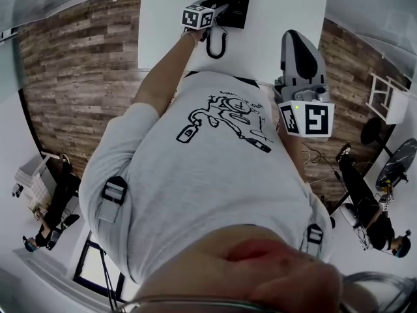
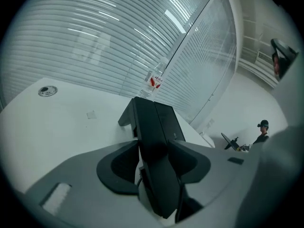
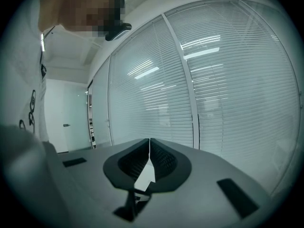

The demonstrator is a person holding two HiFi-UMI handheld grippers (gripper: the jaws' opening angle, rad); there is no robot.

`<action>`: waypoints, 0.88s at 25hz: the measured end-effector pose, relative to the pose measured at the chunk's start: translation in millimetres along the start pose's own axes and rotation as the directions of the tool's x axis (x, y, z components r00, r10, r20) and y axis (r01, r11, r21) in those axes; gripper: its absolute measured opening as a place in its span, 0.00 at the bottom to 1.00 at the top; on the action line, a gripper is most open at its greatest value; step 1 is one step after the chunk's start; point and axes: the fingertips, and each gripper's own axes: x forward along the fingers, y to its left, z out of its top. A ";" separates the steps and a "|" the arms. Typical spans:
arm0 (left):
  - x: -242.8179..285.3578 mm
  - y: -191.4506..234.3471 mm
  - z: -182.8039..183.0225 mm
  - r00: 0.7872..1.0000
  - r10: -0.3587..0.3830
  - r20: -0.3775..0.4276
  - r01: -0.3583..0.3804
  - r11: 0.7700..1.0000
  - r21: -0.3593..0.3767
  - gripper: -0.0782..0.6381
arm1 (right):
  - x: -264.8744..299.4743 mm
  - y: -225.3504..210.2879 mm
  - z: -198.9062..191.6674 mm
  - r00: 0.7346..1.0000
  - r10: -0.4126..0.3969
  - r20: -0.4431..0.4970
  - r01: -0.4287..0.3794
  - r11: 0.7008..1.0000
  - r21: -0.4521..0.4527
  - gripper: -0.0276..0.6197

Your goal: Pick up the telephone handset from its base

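The black telephone base [image 1: 234, 4] stands on the white table [image 1: 287, 5], with its cord [image 1: 216, 44] looping toward me. In the left gripper view the long black handset [image 2: 151, 141] rests on the base [image 2: 167, 120] and runs straight between the jaws. My left gripper [image 2: 154, 148] straddles it, jaws wide; no pad is seen pressing on it. From the head view that left gripper [image 1: 217, 12] sits at the base's left edge. My right gripper [image 3: 150, 144] is shut and empty, and the right gripper [image 1: 298, 44] is held by my right side, away from the phone.
A small clear bottle [image 2: 154, 80] stands at the table's far edge against a glass wall with blinds. A round cable port [image 2: 47, 91] is set in the tabletop at left. Other people [image 1: 374, 217] sit off to the sides on the wooden floor.
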 end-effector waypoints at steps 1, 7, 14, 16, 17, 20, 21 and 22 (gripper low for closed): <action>1.4 -0.2 -0.1 1.000 -0.013 0.002 0.013 1.000 -0.001 0.36 | -0.9 -0.4 -0.1 1.000 -0.004 -0.001 0.004 1.000 0.000 0.05; -0.3 -0.1 0.3 1.000 -0.020 0.013 0.020 1.000 -0.021 0.34 | -4.8 -5.1 -0.8 1.000 -0.021 -0.006 0.021 1.000 -0.001 0.05; -5.3 -1.7 0.3 0.993 0.112 -0.030 -0.113 0.993 -0.039 0.31 | -6.9 -3.9 2.2 1.000 -0.010 0.000 0.010 1.000 -0.009 0.05; -7.3 -3.2 1.0 0.991 0.131 -0.023 -0.132 0.990 -0.045 0.31 | -9.3 -4.8 2.9 1.000 -0.010 -0.001 0.010 1.000 -0.012 0.05; -8.0 -4.0 1.2 0.991 0.136 -0.018 -0.137 0.989 -0.049 0.31 | -10.4 -5.8 2.8 1.000 -0.012 -0.001 0.012 1.000 -0.012 0.05; -10.6 -3.6 -1.0 0.989 0.146 -0.010 -0.146 0.986 -0.075 0.30 | -12.8 -9.1 1.5 1.000 -0.016 -0.003 0.016 1.000 -0.012 0.05; -11.8 -3.1 -2.7 0.989 0.149 -0.009 -0.149 0.985 -0.089 0.30 | -13.6 -9.9 1.1 1.000 -0.015 -0.002 0.015 1.000 -0.013 0.05; -13.1 -2.3 -4.8 0.989 0.151 -0.010 -0.151 0.983 -0.103 0.30 | -14.5 -10.4 0.8 1.000 -0.014 -0.002 0.014 1.000 -0.012 0.05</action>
